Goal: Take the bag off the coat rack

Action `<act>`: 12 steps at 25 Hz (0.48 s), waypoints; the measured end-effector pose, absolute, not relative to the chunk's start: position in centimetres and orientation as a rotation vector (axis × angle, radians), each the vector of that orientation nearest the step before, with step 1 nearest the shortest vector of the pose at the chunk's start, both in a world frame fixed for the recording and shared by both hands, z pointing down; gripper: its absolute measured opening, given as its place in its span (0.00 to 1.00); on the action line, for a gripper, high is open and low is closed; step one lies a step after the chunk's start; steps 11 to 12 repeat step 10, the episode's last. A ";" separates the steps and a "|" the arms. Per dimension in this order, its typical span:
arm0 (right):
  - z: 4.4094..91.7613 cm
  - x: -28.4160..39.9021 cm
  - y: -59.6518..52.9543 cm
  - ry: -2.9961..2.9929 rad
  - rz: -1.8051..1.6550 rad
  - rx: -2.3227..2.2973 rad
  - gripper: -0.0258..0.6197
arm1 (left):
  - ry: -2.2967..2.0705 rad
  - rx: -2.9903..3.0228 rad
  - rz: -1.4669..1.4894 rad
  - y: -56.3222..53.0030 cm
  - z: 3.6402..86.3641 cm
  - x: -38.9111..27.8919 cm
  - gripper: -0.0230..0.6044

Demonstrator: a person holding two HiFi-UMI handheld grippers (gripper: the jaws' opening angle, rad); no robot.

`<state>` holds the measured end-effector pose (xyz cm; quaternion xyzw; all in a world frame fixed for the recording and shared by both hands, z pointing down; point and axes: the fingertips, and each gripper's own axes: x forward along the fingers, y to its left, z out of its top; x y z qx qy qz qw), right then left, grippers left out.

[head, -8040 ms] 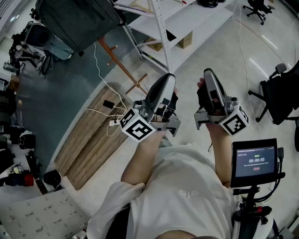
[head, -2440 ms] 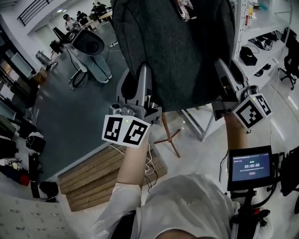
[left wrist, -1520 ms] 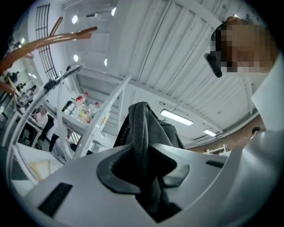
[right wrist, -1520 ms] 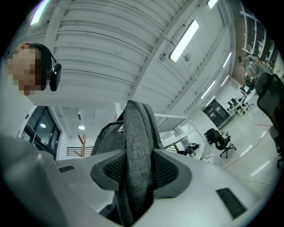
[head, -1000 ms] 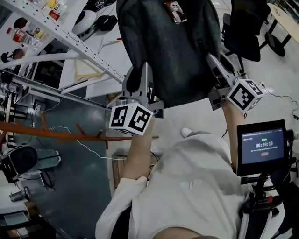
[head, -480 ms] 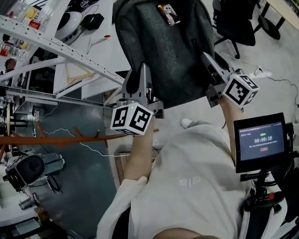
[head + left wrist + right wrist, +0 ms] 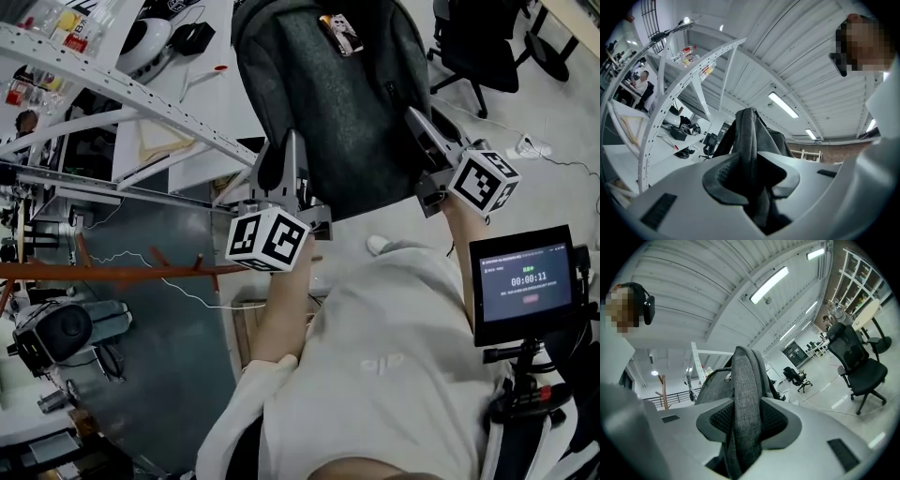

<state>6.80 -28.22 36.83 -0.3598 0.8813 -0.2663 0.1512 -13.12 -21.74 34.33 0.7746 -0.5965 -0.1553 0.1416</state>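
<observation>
In the head view, a big dark grey bag (image 7: 337, 103) is up in front of the person. The left hand-held gripper (image 7: 284, 155) is at the bag's bottom left side. The right hand-held gripper (image 7: 419, 127) is at its bottom right side. The bag is not on the coat rack (image 7: 112, 273). That brown wooden pole is off to the left, well apart from the bag. A white metal shelf (image 7: 122, 89) stands behind on the left. A small screen (image 7: 522, 281) is near the person's right arm.

In the left gripper view, the left hand-held gripper (image 7: 752, 176) is pinching a dark grey strap (image 7: 749, 140) of the bag. The strap runs up between the two black pads (image 7: 723, 174), and they press on it from both sides. The white shelf (image 7: 670, 93) is on the left.

In the right gripper view, the right hand-held gripper (image 7: 747, 420) is pinching a lighter grey strap (image 7: 745, 394). Its pads (image 7: 717, 420) squeeze the strap from both sides. The rest of the bag (image 7: 715, 383) shows just behind. A black office chair (image 7: 855, 362) is on the right, and the coat rack (image 7: 662, 392) is small and far away on the left.
</observation>
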 end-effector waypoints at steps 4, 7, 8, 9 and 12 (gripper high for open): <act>36.9 6.7 -28.1 2.533 -0.769 -1.022 0.28 | -1.735 2.231 -0.445 -21.4 34.3 -13.2 0.19; 37.0 6.6 -28.0 2.537 -0.772 -1.016 0.29 | -1.741 2.226 -0.445 -21.2 34.3 -13.3 0.19; 37.0 6.6 -27.9 2.537 -0.773 -1.014 0.28 | -1.742 2.225 -0.445 -21.1 34.3 -13.3 0.19; 37.0 6.6 -27.9 2.538 -0.773 -1.013 0.28 | -1.743 2.223 -0.446 -21.1 34.3 -13.2 0.19; 37.0 6.6 -27.9 2.539 -0.774 -1.012 0.28 | -1.743 2.222 -0.446 -21.0 34.4 -13.2 0.19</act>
